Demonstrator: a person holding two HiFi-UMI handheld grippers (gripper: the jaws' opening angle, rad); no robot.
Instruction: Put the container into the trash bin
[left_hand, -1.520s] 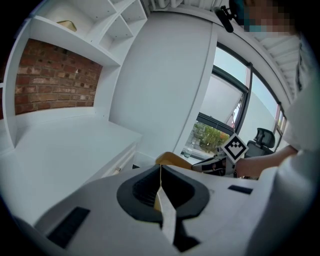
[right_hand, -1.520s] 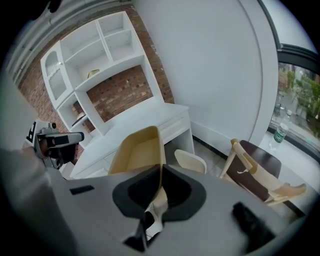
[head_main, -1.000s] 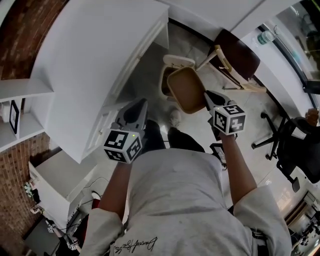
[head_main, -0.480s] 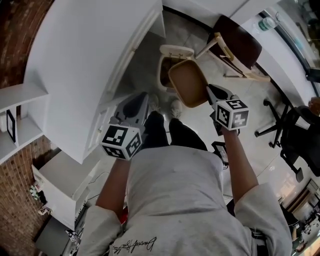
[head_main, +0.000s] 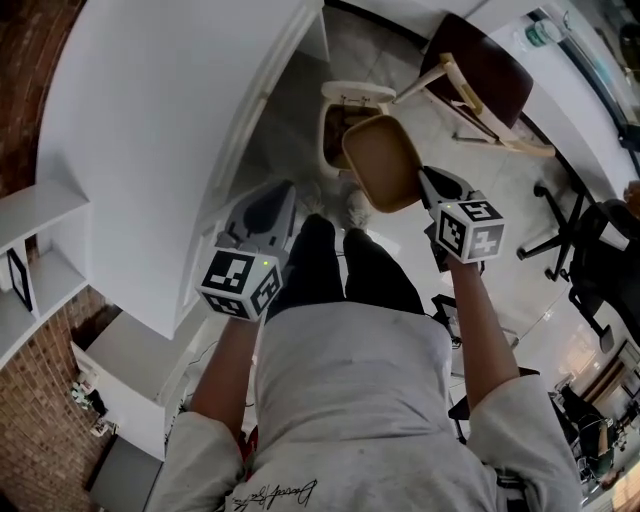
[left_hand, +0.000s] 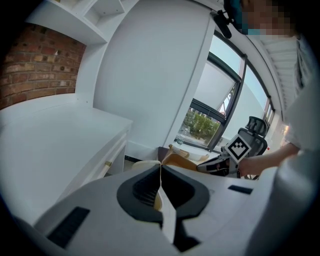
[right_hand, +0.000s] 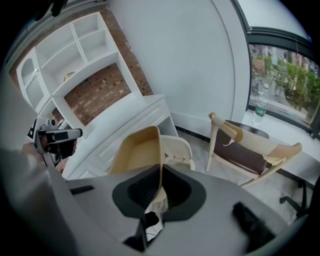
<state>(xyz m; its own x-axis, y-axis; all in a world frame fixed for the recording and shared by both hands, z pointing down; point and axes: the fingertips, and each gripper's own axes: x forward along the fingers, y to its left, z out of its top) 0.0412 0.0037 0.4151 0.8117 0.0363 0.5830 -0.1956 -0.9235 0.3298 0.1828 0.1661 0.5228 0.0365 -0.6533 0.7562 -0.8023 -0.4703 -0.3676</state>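
Observation:
A tan open container (head_main: 381, 176) hangs in the air above the floor, my right gripper (head_main: 425, 190) shut on its rim. In the right gripper view the container's (right_hand: 134, 150) thin wall is pinched where the right gripper's (right_hand: 161, 172) jaws meet. The cream trash bin (head_main: 338, 102) stands on the floor just beyond the container, partly hidden by it, with its open top up; the bin (right_hand: 179, 149) also shows behind the container. My left gripper (head_main: 262, 222) is held beside the white cabinet, shut with nothing in it, and the left gripper's (left_hand: 160, 169) jaws touch.
A white cabinet with drawers (head_main: 170, 150) fills the left side. A wooden chair with a dark seat (head_main: 480, 80) stands right of the bin, and an office chair (head_main: 590, 260) further right. A water bottle (right_hand: 258, 112) stands on the window sill. The person's legs (head_main: 345, 265) are below.
The bin and chair have slid upward in the head view as the person shifts. The right gripper with the container has drifted slightly right; the left gripper stays shut by the cabinet.

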